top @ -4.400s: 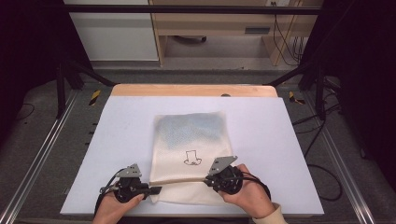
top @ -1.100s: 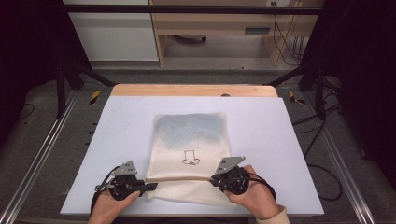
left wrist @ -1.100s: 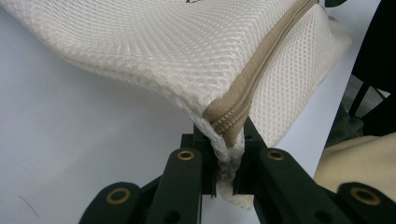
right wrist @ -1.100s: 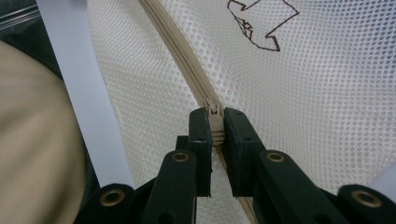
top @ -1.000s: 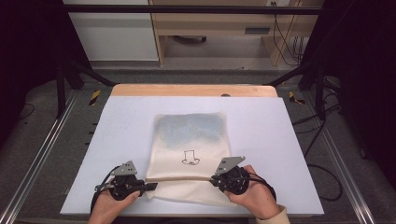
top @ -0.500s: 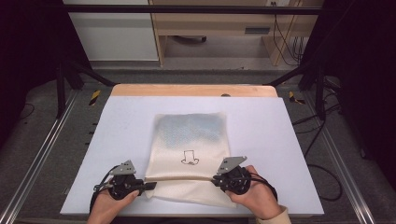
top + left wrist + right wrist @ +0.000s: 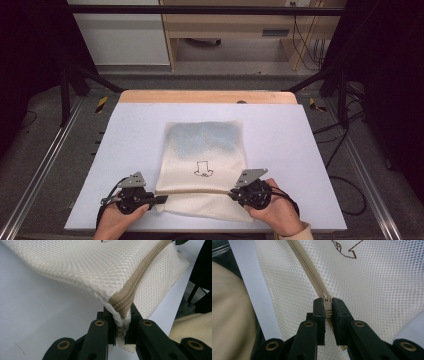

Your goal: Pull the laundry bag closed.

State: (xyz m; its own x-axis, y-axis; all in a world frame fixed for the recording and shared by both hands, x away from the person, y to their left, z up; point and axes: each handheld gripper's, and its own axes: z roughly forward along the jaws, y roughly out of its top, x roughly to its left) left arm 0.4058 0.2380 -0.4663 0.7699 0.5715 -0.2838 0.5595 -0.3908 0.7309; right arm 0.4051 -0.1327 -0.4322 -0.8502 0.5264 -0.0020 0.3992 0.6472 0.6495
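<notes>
Up top in the high view: cream mesh laundry bag with a tan zipper and a little black line drawing (image 7: 202, 162) lying flat on the pale lilac-white table top (image 7: 300, 150), roughly centre and toward the near edge, long side running away from the person. Tan zipper (image 7: 197, 191) stretched straight across the near end of the bag, between the two grippers. Left gripper (image 7: 159, 199) at the bag's near left corner, cradled in the left hand (image 7: 117, 220), grey three-cornered plate on top; right gripper (image 7: 232, 195) at the zipper's right end, in the right hand (image 7: 272, 212), same grey plate. Wooden strip along the far table edge (image 7: 207, 96), metal frame rails down both sides, cables on the floor off to the right. Over to the left gripper view: black jaws pinched tight on the corner of the mesh right where the zipper tape ends (image 7: 121, 305), a bit of fabric bunched up between the pads, rest of the bag lifted slightly off the table and spreading away above. Then the right gripper view: jaws clamped shut on the small cream zipper pull (image 7: 327, 306), zipper line running up and away from it, part of the black drawing (image 7: 345, 248) showing at the top, mesh flat on both sides
</notes>
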